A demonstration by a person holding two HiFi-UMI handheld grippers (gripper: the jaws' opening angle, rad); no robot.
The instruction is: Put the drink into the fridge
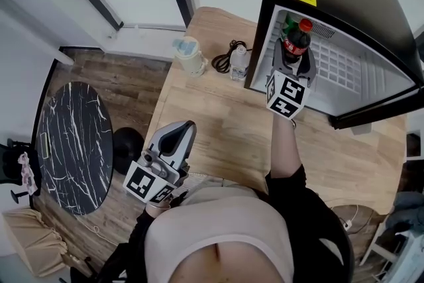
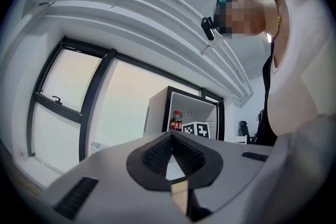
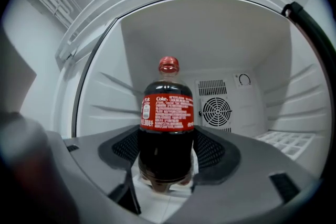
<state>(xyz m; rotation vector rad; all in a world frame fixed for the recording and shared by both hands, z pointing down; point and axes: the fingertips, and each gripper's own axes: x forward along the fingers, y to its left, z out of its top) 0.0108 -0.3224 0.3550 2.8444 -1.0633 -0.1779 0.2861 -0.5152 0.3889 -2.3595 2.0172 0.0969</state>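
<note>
The cola bottle [image 3: 167, 113] stands upright just inside the open fridge [image 3: 210, 44], clamped round its lower body by my right gripper [image 3: 167, 165]; I can't tell whether its base touches the fridge floor. Letting go while it hangs or tilts could topple it out onto the desk [image 1: 218, 116]. My left gripper [image 2: 176, 157] is closed on nothing.

Left gripper [image 1: 177, 134] and right gripper [image 1: 296, 66]: pale grey moulded shells, black ribbed pads [image 3: 212, 150], each with a white cube [image 1: 150, 183] of black square markers; wearer in white top [image 1: 218, 235], black sleeves [image 1: 289, 183].
</note>
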